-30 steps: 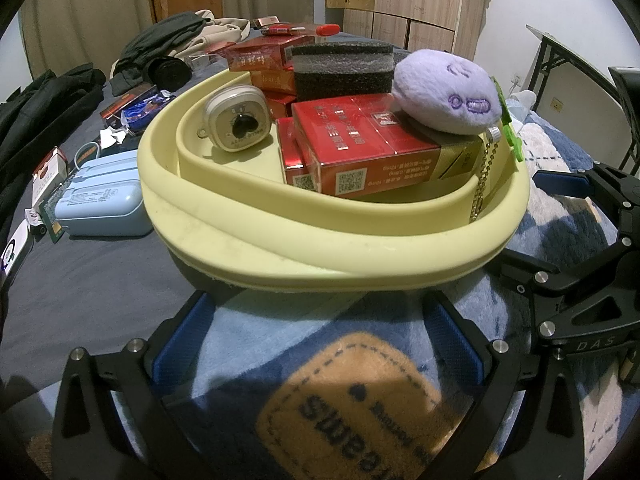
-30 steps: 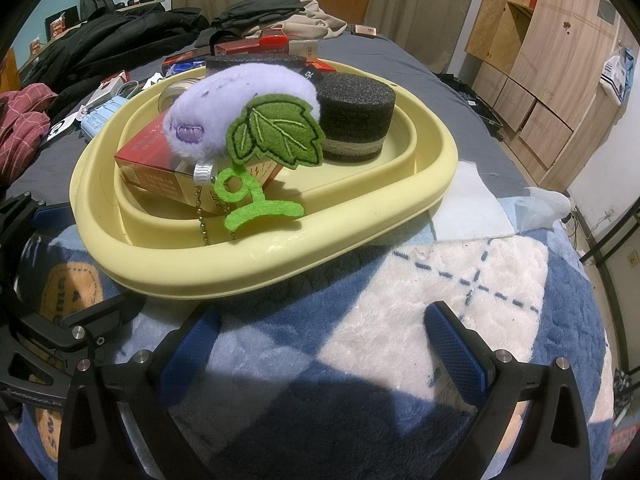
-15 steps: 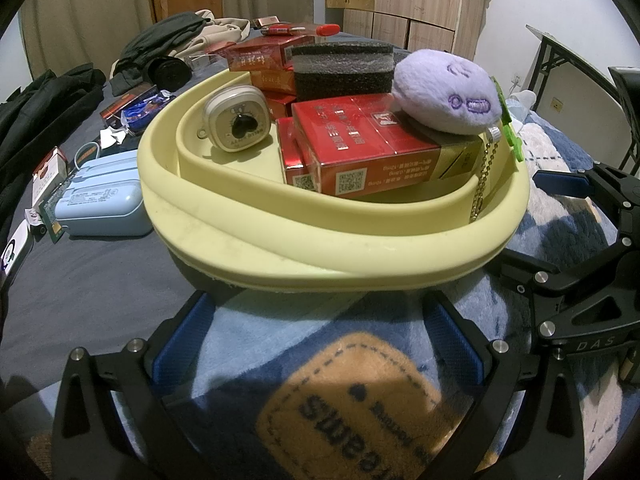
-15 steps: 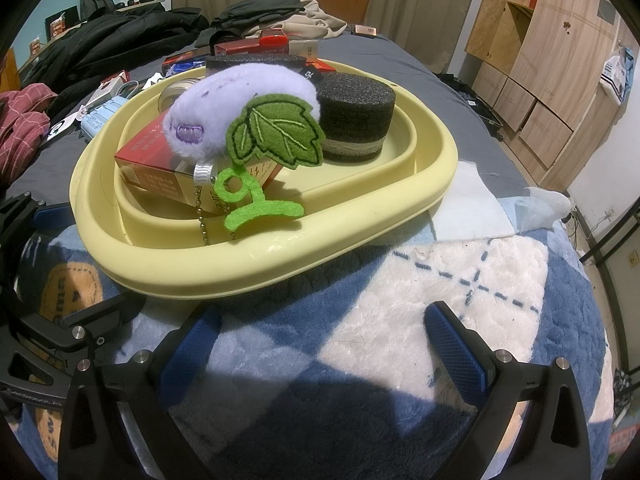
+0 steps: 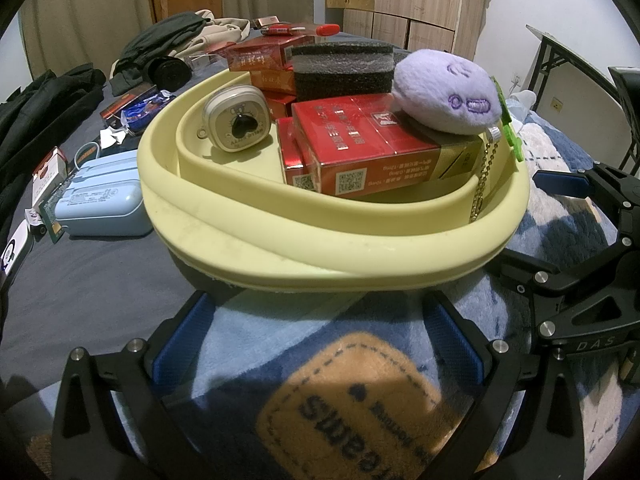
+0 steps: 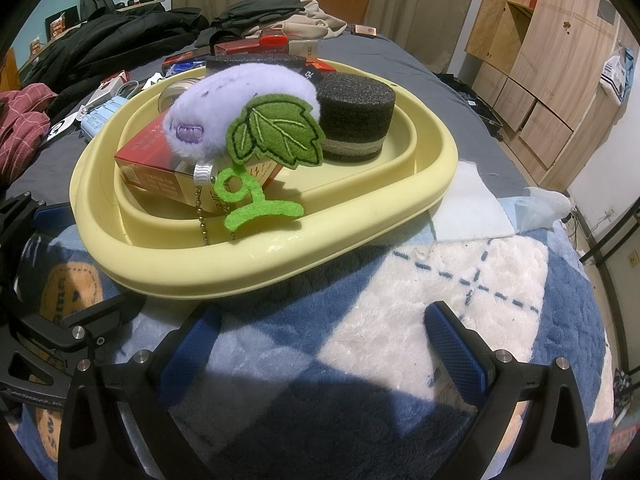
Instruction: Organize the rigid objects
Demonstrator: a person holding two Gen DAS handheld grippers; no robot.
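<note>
A pale yellow tray [image 5: 304,240] [image 6: 280,256] rests on a blue and white blanket. It holds several red boxes [image 5: 360,152], a dark foam block [image 5: 342,66] [image 6: 356,112], a small beige round-cornered gadget [image 5: 236,120] and a purple plush keychain [image 5: 448,92] [image 6: 236,112] with a green felt leaf [image 6: 276,132]. My left gripper [image 5: 316,344] stands open just in front of the tray, nothing between its blue pads. My right gripper [image 6: 316,348] is open too, near the tray's right front edge; in the left wrist view it shows at the right [image 5: 568,240].
A light blue case [image 5: 100,204], small packets and dark clothes [image 5: 44,108] lie on the grey bed to the left of the tray. A white cloth [image 6: 468,208] lies right of the tray. Wooden cabinets [image 6: 552,60] stand at the far right.
</note>
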